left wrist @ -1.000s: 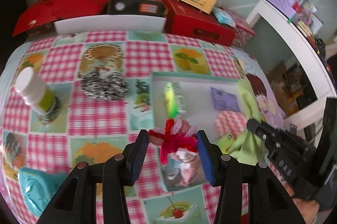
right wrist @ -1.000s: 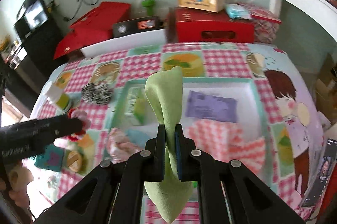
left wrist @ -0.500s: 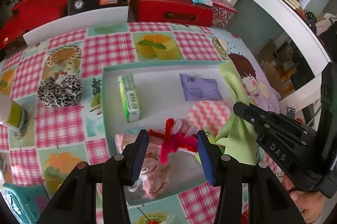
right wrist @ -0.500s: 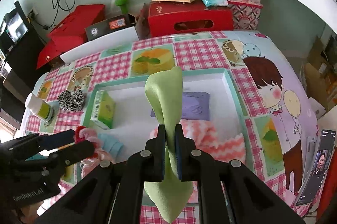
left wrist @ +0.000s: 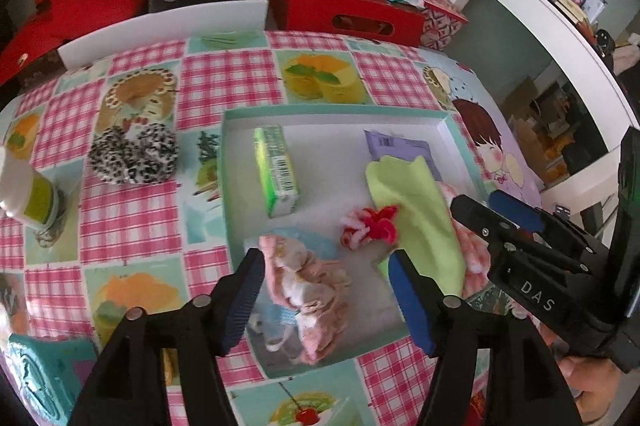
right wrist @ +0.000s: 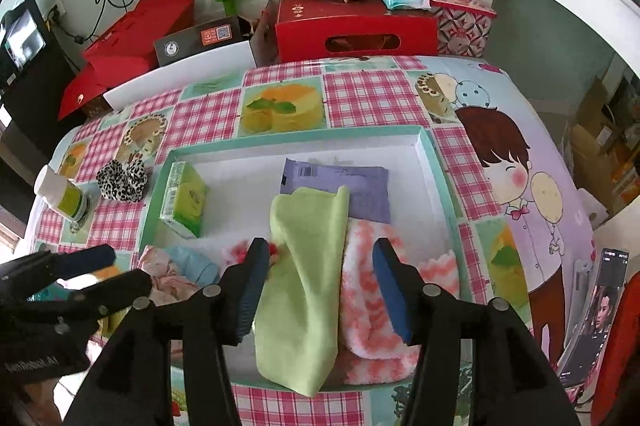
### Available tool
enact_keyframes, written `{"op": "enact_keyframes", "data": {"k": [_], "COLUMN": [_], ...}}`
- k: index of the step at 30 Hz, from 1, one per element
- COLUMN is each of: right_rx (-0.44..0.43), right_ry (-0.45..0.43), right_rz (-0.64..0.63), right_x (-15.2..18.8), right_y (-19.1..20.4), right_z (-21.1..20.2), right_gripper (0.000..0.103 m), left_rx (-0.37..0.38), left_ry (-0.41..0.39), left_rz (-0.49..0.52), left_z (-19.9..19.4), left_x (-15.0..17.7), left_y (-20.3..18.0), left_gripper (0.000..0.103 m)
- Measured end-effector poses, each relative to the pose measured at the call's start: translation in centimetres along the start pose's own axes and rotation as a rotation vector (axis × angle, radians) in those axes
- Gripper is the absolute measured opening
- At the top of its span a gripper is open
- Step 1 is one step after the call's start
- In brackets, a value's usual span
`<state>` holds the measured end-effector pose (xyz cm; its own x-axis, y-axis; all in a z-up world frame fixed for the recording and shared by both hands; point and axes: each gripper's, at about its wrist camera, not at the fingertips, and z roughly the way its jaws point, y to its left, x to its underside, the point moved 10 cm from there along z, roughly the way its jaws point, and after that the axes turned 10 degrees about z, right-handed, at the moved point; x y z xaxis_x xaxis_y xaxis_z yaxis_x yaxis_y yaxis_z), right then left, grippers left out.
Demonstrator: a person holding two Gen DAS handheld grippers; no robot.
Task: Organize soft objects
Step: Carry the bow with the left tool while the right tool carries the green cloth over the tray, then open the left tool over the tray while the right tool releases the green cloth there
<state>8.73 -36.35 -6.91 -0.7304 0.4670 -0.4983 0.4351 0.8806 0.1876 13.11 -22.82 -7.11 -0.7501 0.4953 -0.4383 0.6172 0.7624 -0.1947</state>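
A shallow teal-rimmed white tray (left wrist: 332,114) (right wrist: 296,140) lies on the checked tablecloth. In it lie a red and pink fluffy scrunchie (left wrist: 370,228), a green cloth (left wrist: 416,210) (right wrist: 304,266), a pink and white fuzzy cloth (right wrist: 372,290), pink and blue soft items (left wrist: 308,286) (right wrist: 176,266), a green tissue pack (left wrist: 276,170) (right wrist: 184,198) and a purple packet (right wrist: 340,186). My left gripper (left wrist: 328,298) is open and empty above the tray's near side. My right gripper (right wrist: 320,286) is open above the green cloth.
A leopard-print scrunchie (left wrist: 134,156) (right wrist: 122,178) and a white and green bottle (left wrist: 26,192) (right wrist: 60,192) sit on the cloth left of the tray. A teal object (left wrist: 36,374) lies at the near left. Red boxes (left wrist: 344,6) stand behind the table. A phone (right wrist: 600,306) lies at the right.
Both grippers have opened. The red and pink scrunchie left my left gripper and now lies in the tray. The green cloth left my right gripper and lies flat in the tray.
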Motion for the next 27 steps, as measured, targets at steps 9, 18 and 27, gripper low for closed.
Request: {"op": "enact_keyframes", "data": {"k": [9,18,27], "right_rx": [0.010,0.003,-0.010], "right_ry": [0.005,0.034,0.041], "right_rz": [-0.030,-0.047,-0.088], "right_x": [1.0,2.3,3.0], "right_y": [1.2,2.4,4.3], "right_z": [-0.3,-0.4,-1.3], "right_gripper": [0.088,0.089,0.089], "left_rx": [-0.090,-0.115,-0.124], "left_ry": [-0.036,-0.034,-0.058], "left_rz": [-0.083,-0.167,-0.206], "left_z": [-1.8,-2.6,-4.4], "left_x": [1.1,3.2,3.8], "left_y": [4.1,7.2,8.9], "left_gripper": [0.103,0.103,0.103]}}
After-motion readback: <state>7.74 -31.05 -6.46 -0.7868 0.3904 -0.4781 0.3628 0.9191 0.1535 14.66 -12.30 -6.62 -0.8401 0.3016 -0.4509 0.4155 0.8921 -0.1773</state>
